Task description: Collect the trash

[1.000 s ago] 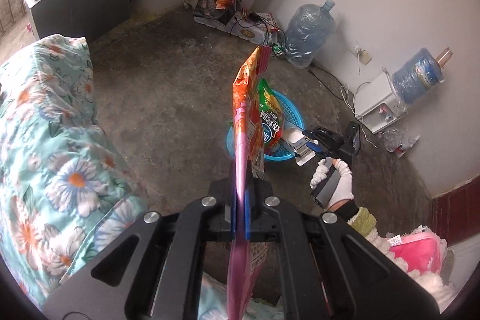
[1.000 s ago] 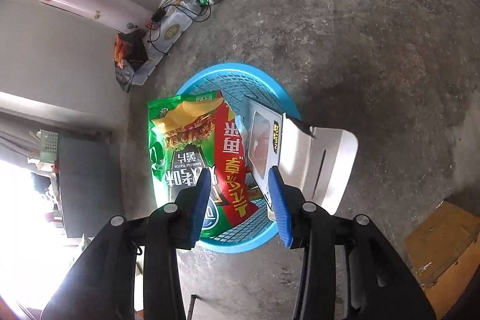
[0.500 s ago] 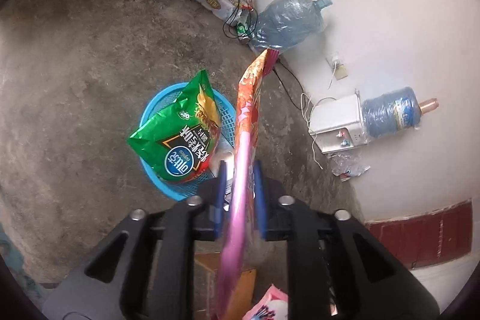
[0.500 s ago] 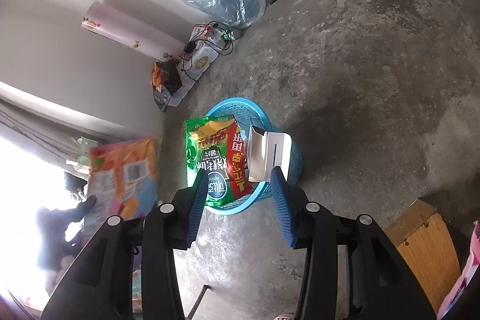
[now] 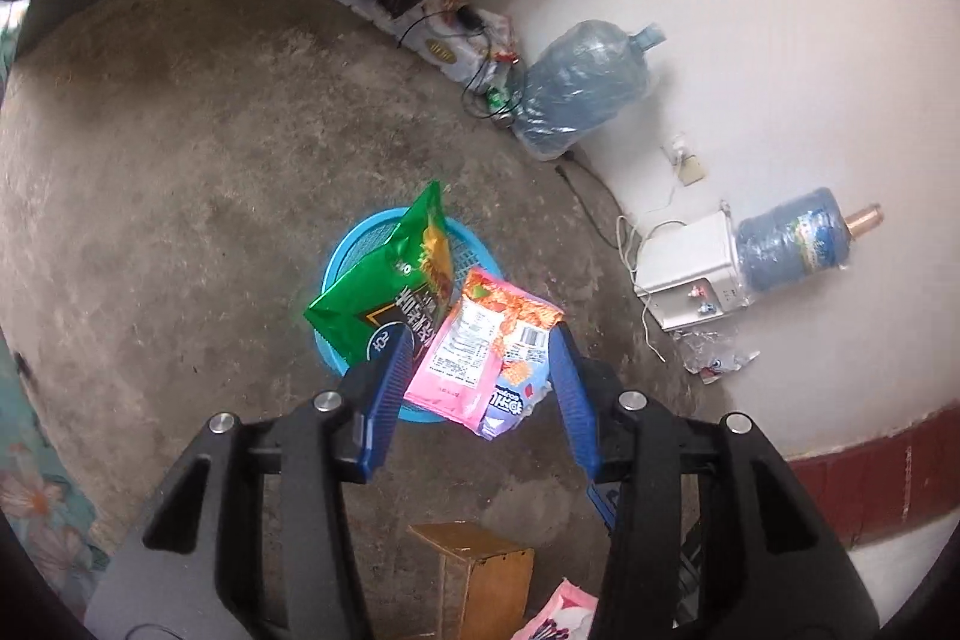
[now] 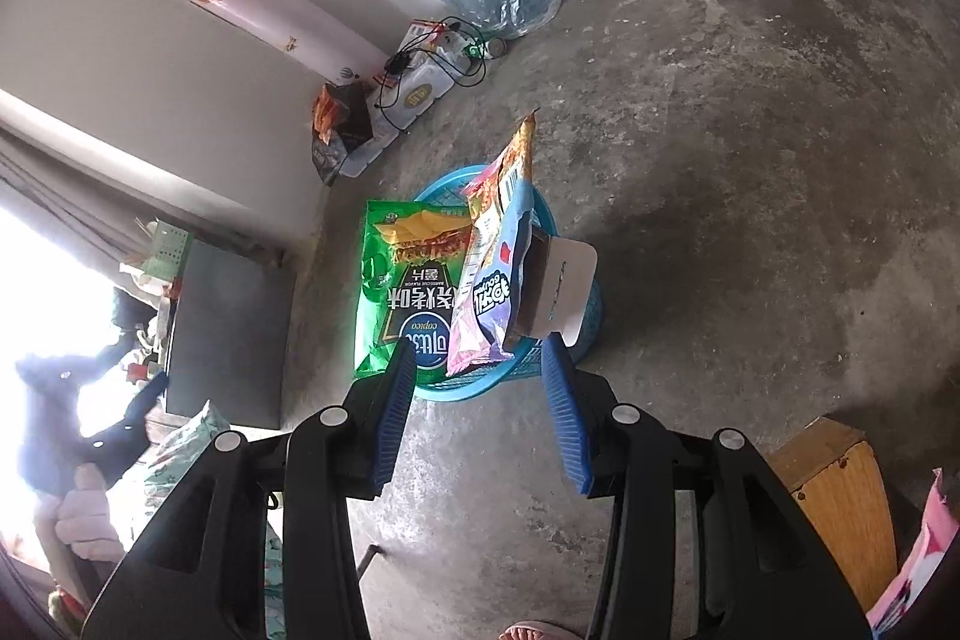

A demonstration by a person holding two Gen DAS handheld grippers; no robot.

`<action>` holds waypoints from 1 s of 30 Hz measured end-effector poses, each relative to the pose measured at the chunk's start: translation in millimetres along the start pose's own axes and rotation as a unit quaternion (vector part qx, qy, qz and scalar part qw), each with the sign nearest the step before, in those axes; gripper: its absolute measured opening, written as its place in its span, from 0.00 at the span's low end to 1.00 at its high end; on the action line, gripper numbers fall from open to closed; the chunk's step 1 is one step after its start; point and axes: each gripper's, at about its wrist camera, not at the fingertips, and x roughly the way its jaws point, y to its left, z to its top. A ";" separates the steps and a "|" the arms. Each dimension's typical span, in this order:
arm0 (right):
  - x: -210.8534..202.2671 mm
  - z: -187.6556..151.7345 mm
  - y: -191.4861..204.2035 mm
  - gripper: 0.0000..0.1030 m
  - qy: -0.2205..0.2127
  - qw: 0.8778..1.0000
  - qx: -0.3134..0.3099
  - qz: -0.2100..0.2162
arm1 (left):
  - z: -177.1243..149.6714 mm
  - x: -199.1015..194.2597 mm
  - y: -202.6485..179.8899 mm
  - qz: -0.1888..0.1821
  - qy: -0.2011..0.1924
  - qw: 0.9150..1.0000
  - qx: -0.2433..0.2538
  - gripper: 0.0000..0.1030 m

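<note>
Left gripper (image 5: 480,376): jaws opening, pads clear of the pink snack wrapper (image 5: 480,358), which has dropped free and leans into the blue basket (image 5: 354,250) beyond. The wrapper looks light, limp and slick; a crimped end seam would give the surest hold. Right gripper (image 6: 483,394): jaws apart, holding nothing. Farther off, the green chip bag (image 6: 408,280) and white carton (image 6: 564,286) also sit in the basket.
</note>
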 end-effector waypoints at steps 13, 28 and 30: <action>-147.3 -82.5 192.8 0.79 -0.133 0.917 -0.365 0.091 | -153.8 -286.4 -54.8 0.141 -0.210 0.955 0.154 0.91; -244.8 -264.8 247.2 0.94 -0.044 0.819 -0.571 0.020 | -336.2 -366.9 16.7 0.327 -0.234 0.914 -0.053 0.92; -245.9 -283.6 233.5 0.94 -0.016 0.815 -0.580 0.006 | -353.2 -366.0 15.4 0.347 -0.234 0.907 -0.052 0.92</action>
